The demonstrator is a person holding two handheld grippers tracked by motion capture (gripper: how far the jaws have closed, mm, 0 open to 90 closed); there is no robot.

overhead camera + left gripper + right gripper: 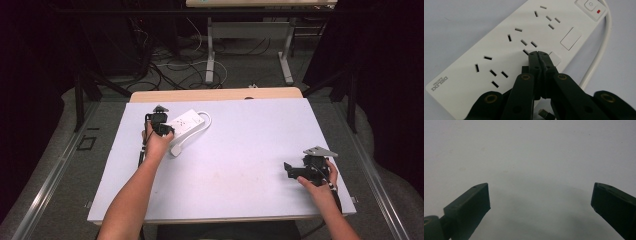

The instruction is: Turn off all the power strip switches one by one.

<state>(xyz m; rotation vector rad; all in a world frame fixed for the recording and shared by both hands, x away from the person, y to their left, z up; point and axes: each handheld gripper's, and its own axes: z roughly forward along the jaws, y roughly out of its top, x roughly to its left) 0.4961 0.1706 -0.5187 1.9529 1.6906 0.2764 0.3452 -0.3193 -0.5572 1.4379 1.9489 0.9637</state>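
Left gripper view: power strip [506, 50] cut off at the top right edge and the bottom, its near middle hidden behind the closed jaws; white cord [599, 47] leaves frame at top. High view: socket detail on the strip too small to resolve. Right gripper [540, 197] view: both jaws cut off at the bottom edge.

The right gripper [540, 202] hangs over a pale grey table [531, 152], its 2 black jaws spread wide apart at the lower left and lower right corners. Nothing sits between them. A soft shadow darkens the surface below the jaws, and a few faint specks mark it.
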